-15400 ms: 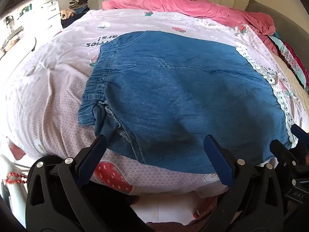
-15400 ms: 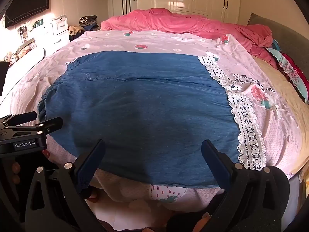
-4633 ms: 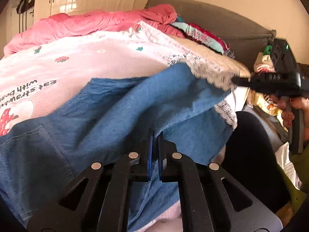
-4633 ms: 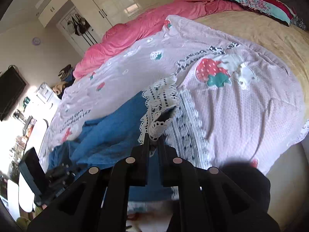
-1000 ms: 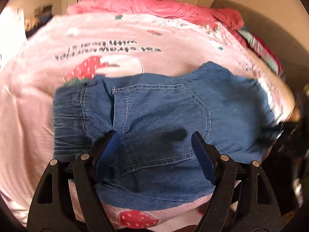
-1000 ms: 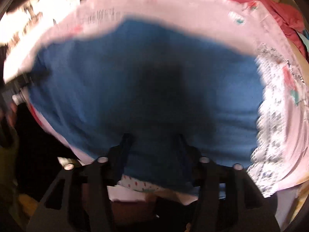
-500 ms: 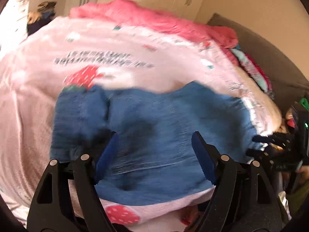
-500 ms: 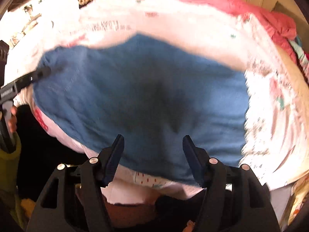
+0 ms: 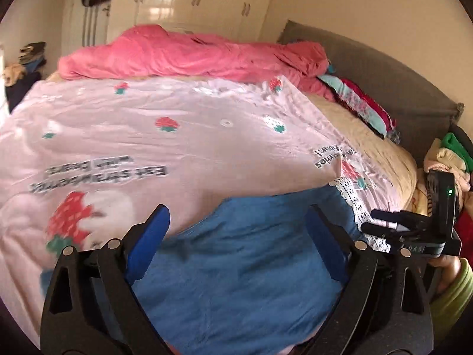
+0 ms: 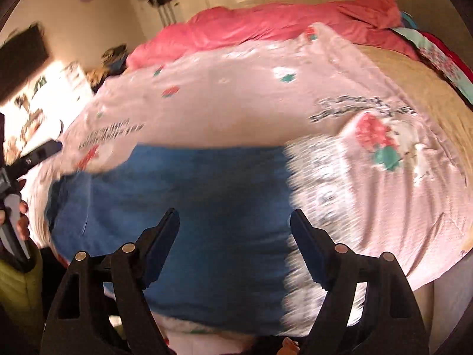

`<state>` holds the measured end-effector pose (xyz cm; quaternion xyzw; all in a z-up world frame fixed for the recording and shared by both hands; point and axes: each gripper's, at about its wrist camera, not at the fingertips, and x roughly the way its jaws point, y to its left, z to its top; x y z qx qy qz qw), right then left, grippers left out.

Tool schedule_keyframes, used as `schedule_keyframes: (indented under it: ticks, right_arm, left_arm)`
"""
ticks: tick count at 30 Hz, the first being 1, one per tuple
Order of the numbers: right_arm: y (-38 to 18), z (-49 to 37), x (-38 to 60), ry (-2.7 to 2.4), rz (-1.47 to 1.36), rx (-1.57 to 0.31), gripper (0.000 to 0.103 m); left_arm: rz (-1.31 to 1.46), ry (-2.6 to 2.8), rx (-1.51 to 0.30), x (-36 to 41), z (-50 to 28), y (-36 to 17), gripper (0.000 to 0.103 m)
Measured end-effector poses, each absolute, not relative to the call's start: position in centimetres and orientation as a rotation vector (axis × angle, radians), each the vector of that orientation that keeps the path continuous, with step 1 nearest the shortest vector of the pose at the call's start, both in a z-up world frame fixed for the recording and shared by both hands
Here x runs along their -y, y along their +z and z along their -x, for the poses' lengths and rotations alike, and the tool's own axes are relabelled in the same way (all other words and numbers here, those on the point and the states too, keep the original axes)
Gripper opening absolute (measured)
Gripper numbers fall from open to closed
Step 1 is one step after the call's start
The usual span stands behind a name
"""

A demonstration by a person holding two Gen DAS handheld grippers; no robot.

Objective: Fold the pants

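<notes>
The blue denim pants (image 9: 236, 266) lie folded flat on the pink strawberry bedspread (image 9: 177, 136) at the bed's near edge. In the right wrist view the pants (image 10: 207, 207) are blurred, with white lace trim (image 10: 319, 195) at their right end. My left gripper (image 9: 236, 230) is open and empty, above the pants. My right gripper (image 10: 235, 230) is open and empty, also above the pants. The right gripper shows at the right in the left wrist view (image 9: 414, 230). The left gripper shows at the far left in the right wrist view (image 10: 32, 153).
A pink duvet (image 9: 189, 56) is heaped at the far side of the bed. Folded clothes (image 9: 357, 103) lie by the grey headboard (image 9: 384, 80). A TV (image 10: 20, 59) hangs on the left wall. White wardrobes (image 9: 192, 6) stand behind.
Both grippers have lifted and tilted up from the pants, so more of the bed and room shows. Both stay open. The pants lie still.
</notes>
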<state>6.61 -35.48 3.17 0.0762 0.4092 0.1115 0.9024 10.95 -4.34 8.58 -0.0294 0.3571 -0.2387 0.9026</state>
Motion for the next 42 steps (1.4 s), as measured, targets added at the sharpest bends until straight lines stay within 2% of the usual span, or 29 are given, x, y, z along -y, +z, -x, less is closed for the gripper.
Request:
schedule_keyframes:
  ticks: [6, 10, 16, 18, 19, 21, 22, 24, 27, 29, 31, 32, 38, 42]
  right_arm:
    - [3.2, -8.4, 42.2, 0.168, -0.239, -0.803, 0.077]
    - [2.1, -11.1, 43.1, 0.216, -0.215, -0.835, 0.077]
    - [-0.3, -15.7, 44.2, 0.199, -0.228, -0.917, 0.076]
    - [-1.3, -17.1, 45.0, 0.226, -0.299, -0.937, 0.072]
    - [-1.7, -17.4, 45.0, 0.244, -0.309, -0.942, 0.063]
    - [-2.1, -17.5, 44.6, 0.288, -0.305, -0.940, 0.055]
    - [-2.3, -17.4, 44.5, 0.320, -0.320, -0.937, 0.050]
    - [-2.4, -16.9, 44.2, 0.359, -0.335, -0.928, 0.049]
    - [-2.6, -16.6, 43.4, 0.423, -0.329, -0.922, 0.039]
    - [-2.8, -16.6, 42.8, 0.453, -0.322, -0.916, 0.029]
    - [-2.5, -16.2, 42.3, 0.478, -0.306, -0.896, 0.022]
    - [-2.2, -15.9, 42.2, 0.492, -0.297, -0.877, 0.020]
    - [1.5, -15.3, 42.7, 0.472, -0.227, -0.742, 0.018]
    - [2.9, -17.5, 42.0, 0.435, -0.134, -0.759, 0.018]
  left_arm:
    - [-0.022, -0.563, -0.870, 8.7, -14.1, 6.6, 0.086]
    - [-0.105, -0.513, -0.907, 9.7, -15.2, 4.4, 0.086]
    - [-0.020, -0.514, -1.010, 8.4, -18.6, 1.6, 0.086]
    - [-0.003, -0.540, -1.038, 8.6, -19.7, 0.6, 0.086]
    - [0.000, -0.542, -1.050, 8.6, -20.0, 0.2, 0.086]
    - [0.017, -0.549, -1.079, 8.6, -20.6, -0.9, 0.080]
    - [0.031, -0.559, -1.088, 8.7, -20.8, -1.3, 0.070]
    - [0.062, -0.598, -1.092, 8.7, -20.6, -1.7, 0.065]
    - [0.137, -0.682, -1.092, 8.7, -20.4, -1.7, 0.054]
    - [0.151, -0.686, -1.092, 8.9, -20.4, -1.8, 0.030]
    - [0.098, -0.649, -1.083, 9.5, -20.1, -1.6, 0.011]
    - [0.098, -0.642, -1.074, 9.5, -19.9, -1.5, 0.008]
    - [0.021, -0.560, -0.957, 10.4, -19.0, 1.1, 0.005]
    - [0.007, -0.521, -0.945, 11.2, -20.7, 1.9, 0.005]
